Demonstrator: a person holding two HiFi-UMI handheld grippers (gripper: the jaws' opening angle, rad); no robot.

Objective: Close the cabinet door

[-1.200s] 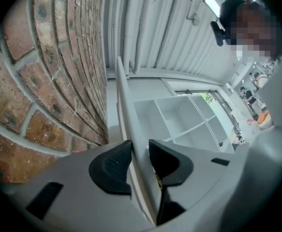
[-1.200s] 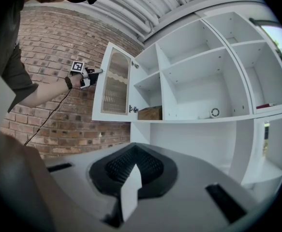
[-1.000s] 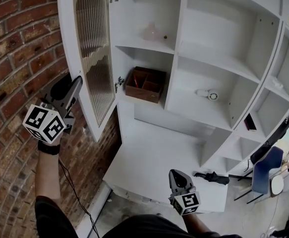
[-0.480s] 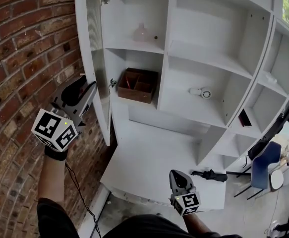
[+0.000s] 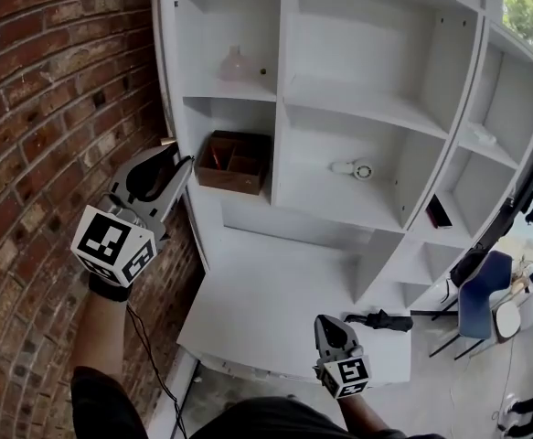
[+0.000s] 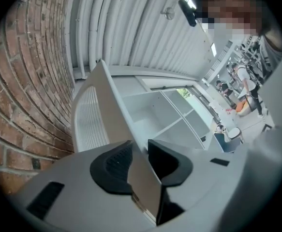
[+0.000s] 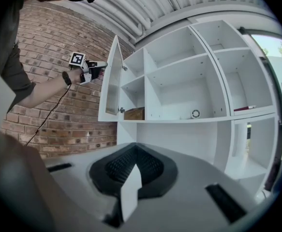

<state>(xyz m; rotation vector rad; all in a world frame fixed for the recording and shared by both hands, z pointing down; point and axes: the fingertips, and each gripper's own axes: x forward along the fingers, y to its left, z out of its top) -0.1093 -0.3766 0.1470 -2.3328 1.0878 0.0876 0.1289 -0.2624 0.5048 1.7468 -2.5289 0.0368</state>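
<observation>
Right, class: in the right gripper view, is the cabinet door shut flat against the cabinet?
No, the cabinet door stands swung well out from the white cabinet, hanging from its left side.

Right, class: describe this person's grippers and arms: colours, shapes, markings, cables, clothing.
The left gripper and right gripper are grey wedges with black ribbed pads, each carrying a white cube with black square markers. A thin black cable trails from the left one, whose jaws are closing with the cabinet door between them. The person wears a black wristband and a dark short-sleeved top.
</observation>
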